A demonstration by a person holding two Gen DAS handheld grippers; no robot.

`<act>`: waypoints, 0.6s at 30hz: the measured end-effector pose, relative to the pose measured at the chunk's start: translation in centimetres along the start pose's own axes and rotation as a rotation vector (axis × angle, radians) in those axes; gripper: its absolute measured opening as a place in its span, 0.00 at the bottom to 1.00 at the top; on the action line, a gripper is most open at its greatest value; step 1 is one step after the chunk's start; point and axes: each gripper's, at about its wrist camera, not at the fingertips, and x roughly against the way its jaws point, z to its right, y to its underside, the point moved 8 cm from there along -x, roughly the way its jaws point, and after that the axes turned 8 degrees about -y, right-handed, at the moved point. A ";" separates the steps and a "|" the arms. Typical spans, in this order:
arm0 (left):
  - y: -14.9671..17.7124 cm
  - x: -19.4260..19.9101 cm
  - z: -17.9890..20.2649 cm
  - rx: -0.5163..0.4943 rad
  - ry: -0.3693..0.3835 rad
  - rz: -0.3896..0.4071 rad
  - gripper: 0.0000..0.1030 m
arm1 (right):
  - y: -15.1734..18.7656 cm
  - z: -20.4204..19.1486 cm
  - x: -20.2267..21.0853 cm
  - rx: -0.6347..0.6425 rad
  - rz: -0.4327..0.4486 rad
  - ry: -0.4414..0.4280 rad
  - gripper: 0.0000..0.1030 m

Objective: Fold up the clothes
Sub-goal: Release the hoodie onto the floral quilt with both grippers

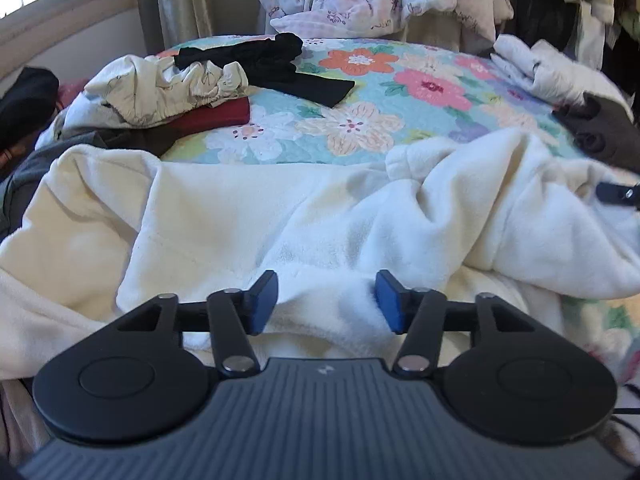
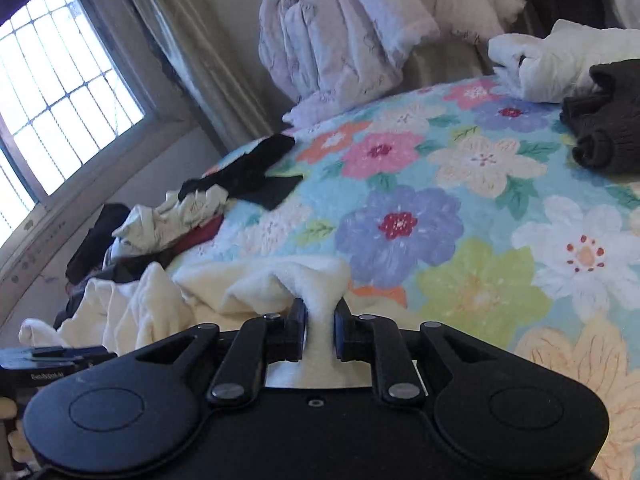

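The left tongs [image 1: 326,302] stand half open over a rumpled cream fleece garment [image 1: 248,216] on the flower-print bedspread [image 1: 360,92], pads clear of it. The right tongs [image 2: 320,330] pinch a fold of its edge. Beyond both lies open bedspread, with heaped clothes [image 1: 160,88] far left and a dark knitted garment [image 2: 608,120] far right.

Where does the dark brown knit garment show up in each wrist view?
Left wrist: dark brown knit garment at the right edge, beside the white clothes pile.
Right wrist: upper right, again beside that pile.
Shared landmark: the pink flower on the floral bedspread.
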 end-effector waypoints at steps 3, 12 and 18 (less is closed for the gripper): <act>-0.2 -0.6 1.0 -0.024 -0.034 0.002 0.54 | 0.3 0.3 0.3 0.011 -0.002 0.015 0.20; -0.2 0.6 1.7 -0.043 -0.082 0.009 0.54 | -0.4 1.5 3.7 -0.011 0.103 0.017 0.35; -0.8 1.7 0.8 0.024 -0.027 -0.018 0.56 | -0.7 0.3 5.8 0.040 0.146 -0.077 0.45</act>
